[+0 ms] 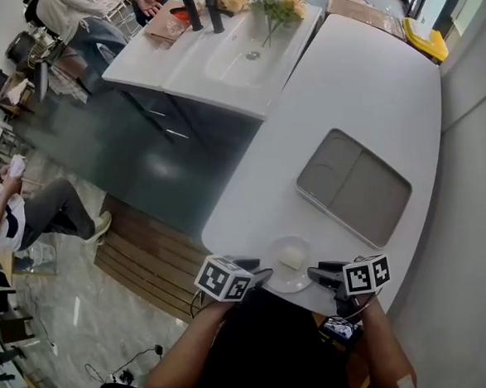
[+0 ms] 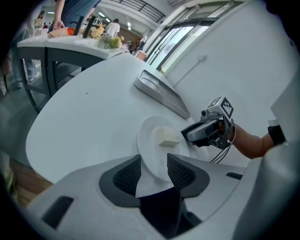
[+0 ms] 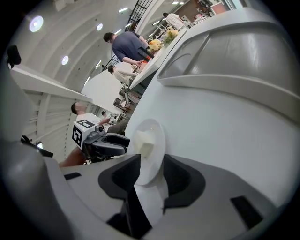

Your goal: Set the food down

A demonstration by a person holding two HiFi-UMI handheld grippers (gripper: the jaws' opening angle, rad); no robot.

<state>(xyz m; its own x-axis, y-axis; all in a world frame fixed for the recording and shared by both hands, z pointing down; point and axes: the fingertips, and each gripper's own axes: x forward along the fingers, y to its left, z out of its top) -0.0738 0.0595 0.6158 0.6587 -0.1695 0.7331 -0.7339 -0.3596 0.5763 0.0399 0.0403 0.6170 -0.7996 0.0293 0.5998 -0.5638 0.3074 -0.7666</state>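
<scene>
1. Head view: the food (image 1: pixel 291 257), a pale block, sits on a white plate (image 1: pixel 300 284) that rests at the near rounded end of the counter (image 1: pixel 369 97).
2. The left gripper (image 1: pixel 264 275) and right gripper (image 1: pixel 315 273) flank it. Each has its jaws set wide astride the plate's rim, pads not pinching.
3. Farther along the counter lies a grey tray (image 1: pixel 354 185), well apart.
4. This is likely the take-hold step. Next, both should close evenly on the rim and lift level, or the block may slide.

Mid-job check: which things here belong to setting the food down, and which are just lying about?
Job: plate, pale food block, left gripper, right gripper, counter.
Lying about: grey tray, sink, taps, flowers.
</scene>
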